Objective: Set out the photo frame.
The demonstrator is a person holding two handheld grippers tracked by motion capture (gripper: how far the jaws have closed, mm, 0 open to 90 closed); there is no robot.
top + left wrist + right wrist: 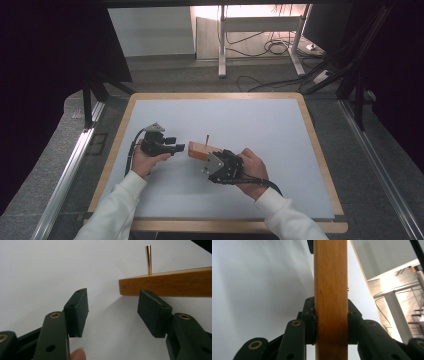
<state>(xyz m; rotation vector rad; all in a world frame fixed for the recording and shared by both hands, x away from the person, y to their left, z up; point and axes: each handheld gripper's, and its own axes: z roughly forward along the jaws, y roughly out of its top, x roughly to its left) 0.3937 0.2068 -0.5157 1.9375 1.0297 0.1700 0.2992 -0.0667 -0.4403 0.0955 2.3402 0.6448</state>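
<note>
Wooden block [201, 150] with upright brass pin [207, 139], mid-surface [280, 125], raised off it: clamped at its right end in right tongs [216, 161]. Left tongs [176, 148] just left of block, apart, holding nothing.

1. The surface [280, 115] is pale white-blue with a light wooden rim.
2. Grey carpet floor [165, 75] lies beyond it.
3. A white-legged desk frame [260, 30] stands at the back under warm light.
4. Black cables [270, 47] trail across the floor.
5. Dark curtains [45, 60] flank both sides.
6. A metal rail [65, 175] runs along the left.
</note>
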